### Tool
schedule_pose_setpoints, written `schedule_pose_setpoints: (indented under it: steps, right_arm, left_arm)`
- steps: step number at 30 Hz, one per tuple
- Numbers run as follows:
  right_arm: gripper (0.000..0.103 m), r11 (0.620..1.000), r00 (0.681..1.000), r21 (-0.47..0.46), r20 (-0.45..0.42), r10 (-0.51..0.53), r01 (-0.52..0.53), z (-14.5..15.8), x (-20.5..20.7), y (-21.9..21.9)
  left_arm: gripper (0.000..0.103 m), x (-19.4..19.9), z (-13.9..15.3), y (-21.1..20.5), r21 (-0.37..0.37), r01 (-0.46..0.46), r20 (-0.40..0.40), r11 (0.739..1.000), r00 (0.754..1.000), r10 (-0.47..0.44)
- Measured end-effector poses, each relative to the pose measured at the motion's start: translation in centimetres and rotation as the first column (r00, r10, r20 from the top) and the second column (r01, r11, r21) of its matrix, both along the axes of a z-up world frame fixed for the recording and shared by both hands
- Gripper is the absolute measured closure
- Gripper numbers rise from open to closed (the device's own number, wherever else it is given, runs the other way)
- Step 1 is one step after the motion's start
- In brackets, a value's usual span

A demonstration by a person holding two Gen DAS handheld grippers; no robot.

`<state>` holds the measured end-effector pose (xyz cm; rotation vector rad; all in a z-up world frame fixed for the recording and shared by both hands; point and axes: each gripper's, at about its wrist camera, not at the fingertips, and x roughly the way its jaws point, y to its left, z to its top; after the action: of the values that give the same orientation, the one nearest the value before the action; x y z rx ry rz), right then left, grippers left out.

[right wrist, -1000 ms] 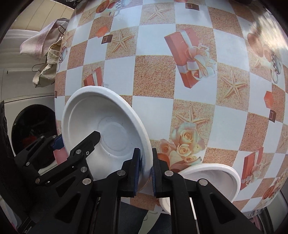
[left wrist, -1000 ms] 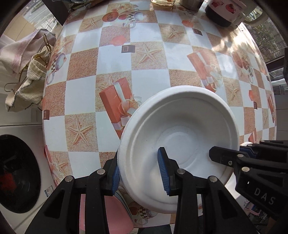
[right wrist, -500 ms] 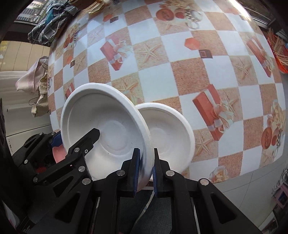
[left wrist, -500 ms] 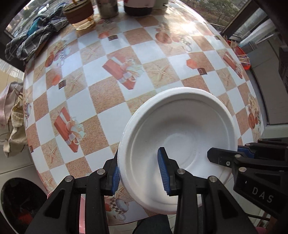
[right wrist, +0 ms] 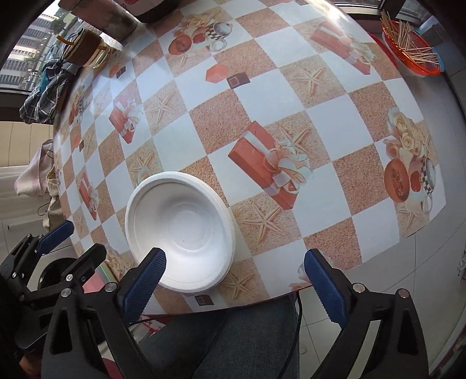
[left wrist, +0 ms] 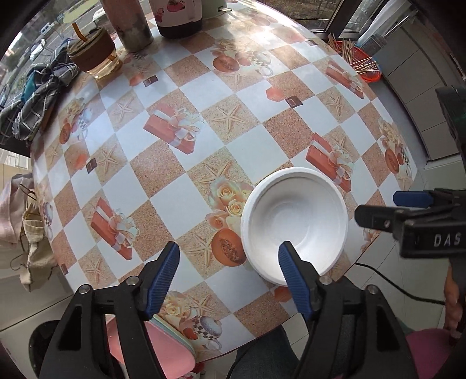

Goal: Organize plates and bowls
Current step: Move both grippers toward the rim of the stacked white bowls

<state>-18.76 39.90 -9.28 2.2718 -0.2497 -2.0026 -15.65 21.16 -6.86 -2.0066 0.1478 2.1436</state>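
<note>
A white bowl (left wrist: pixel 294 221) sits upright on the checkered table (left wrist: pixel 180 186) near its front edge, nested in a second white bowl whose rim shows just under it (right wrist: pixel 224 274). My left gripper (left wrist: pixel 230 274) hangs above the bowl's left rim, jaws opening, pads off it. My right gripper (right wrist: pixel 236 280) hovers over the bowl's right side (right wrist: pixel 180 230), jaws opening wide, nothing pressed between them. Each gripper shows at the edge of the other's view: the right gripper (left wrist: pixel 378 208) and the left gripper (right wrist: pixel 72 247).
At the table's far side stand a glass cup with a brown sleeve (left wrist: pixel 93 58), a metal tumbler (left wrist: pixel 131 26) and a dark jar (left wrist: pixel 177 17). A plaid cloth (left wrist: pixel 38 96) lies far left, a red basket of sticks (right wrist: pixel 413 52) far right. A person's legs (right wrist: pixel 227 335) are below the front edge.
Both grippers were shut on the white bowl's rim, carrying it over the table. Now the bowl rests inside the other bowl and both grippers have let go and opened.
</note>
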Motion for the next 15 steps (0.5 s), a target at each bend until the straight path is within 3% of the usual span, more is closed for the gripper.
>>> schedule_pose_setpoints:
  steps: [1,6,10,15]
  right_arm:
    - [0.001,1.0,1.0,0.0,-0.003,-0.011,0.011,0.4,0.0,0.3]
    - [0.001,0.998,0.995,-0.061,-0.094,0.018,-0.024,3.7,0.4,0.2]
    - [0.001,0.995,0.979,-0.013,-0.176,0.099,-0.103,5.7,2.0,-1.6]
    - [0.001,0.995,0.992,0.008,-0.075,0.1,-0.1,3.5,3.5,-1.8]
  left_arm:
    - [0.02,0.5,0.4,-0.3,-0.009,0.011,-0.001,1.0,1.0,-0.011]
    - [0.02,3.3,2.4,-0.7,-0.046,0.074,0.035,0.996,0.997,-0.073]
    - [0.02,4.3,3.7,0.2,-0.071,0.118,0.019,0.991,0.993,-0.117]
    - [0.02,4.1,3.9,1.2,-0.118,0.159,0.01,0.98,0.987,-0.159]
